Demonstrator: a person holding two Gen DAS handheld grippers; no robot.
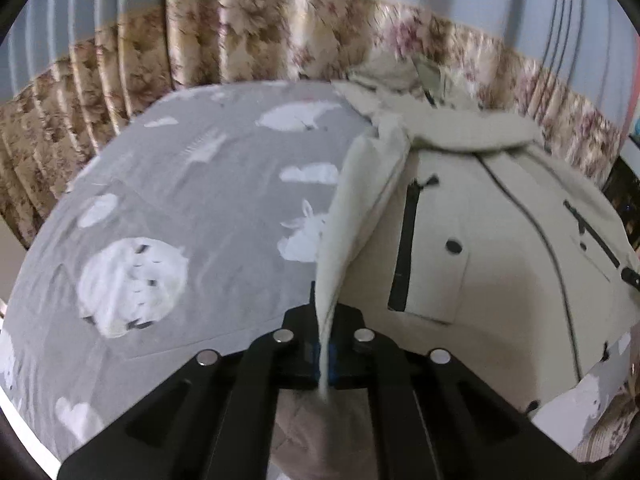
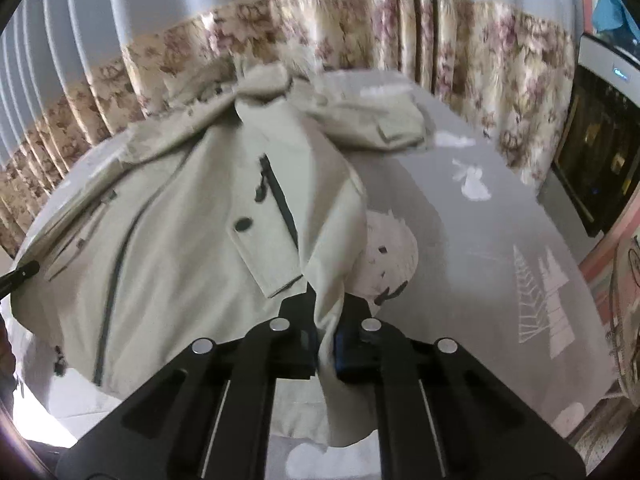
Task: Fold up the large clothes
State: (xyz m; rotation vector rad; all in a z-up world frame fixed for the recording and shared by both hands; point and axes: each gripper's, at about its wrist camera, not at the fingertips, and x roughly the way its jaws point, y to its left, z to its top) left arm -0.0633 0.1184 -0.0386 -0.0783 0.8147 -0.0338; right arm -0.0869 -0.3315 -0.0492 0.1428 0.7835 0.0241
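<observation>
From our left wrist camera, we see the left gripper (image 1: 325, 344) clamped tight on a thin fold of the cream jacket (image 1: 500, 240) — its left edge, pulled up into a ridge. The jacket lies front-up, zipped, on the grey bedsheet (image 1: 180, 184) printed with white animals.

From our right wrist camera, the right gripper (image 2: 326, 340) is likewise closed on a bunched fold of the jacket's opposite edge — the garment spreads away toward the floral curtain (image 2: 480, 60).
</observation>
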